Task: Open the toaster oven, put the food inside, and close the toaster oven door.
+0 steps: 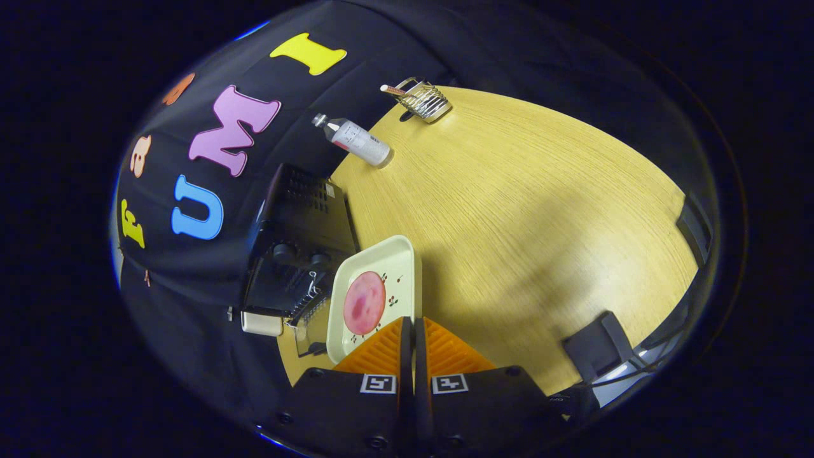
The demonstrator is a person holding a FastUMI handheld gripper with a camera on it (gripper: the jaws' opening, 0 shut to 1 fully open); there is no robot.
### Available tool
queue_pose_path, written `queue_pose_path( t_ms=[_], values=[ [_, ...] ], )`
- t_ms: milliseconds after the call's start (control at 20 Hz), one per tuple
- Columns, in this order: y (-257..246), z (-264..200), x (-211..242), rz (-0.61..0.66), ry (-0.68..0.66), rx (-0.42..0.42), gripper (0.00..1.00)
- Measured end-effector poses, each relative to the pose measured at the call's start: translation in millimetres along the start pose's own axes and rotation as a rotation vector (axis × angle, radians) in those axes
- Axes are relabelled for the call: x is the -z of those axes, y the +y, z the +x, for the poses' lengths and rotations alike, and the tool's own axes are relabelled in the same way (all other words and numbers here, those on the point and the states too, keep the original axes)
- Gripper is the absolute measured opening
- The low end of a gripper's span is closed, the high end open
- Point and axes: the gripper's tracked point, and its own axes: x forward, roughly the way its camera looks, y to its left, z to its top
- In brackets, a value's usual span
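- Just ahead of the fingertips and slightly to their left, the toaster oven [299, 254] stands at the table's edge against the booth wall, its long side running away from the gripper [407, 324].
- Its glass door [308, 318] appears to hang open toward the table, with the wire rack showing behind it; two knobs sit on the dark front panel.
- Beside the oven, touching or nearly so, a pale tray [400, 254] carries the food, a round pink slice [364, 303], close in front of the fingers.
- Gripper fingers are pressed together, clenched on nothing, hovering above the tray's near corner.
- Judged from here, the next move is a short reach down and left to the tray.
- Farther off on the wooden table [540, 210], a bottle [356, 140] and a wire holder [425, 98] stand well apart.
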Motion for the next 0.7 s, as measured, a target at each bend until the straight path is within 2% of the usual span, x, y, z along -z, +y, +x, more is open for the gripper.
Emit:
queue_pose_path(
  t_ms=[350, 700],
  values=[
    [61.5, -8.8, 38.9, 0.115, -0.074, -0.082, 0.06],
    [123.1, 21.7, 76.2, 0.110, -0.066, -0.147, 0.06]
  ],
)
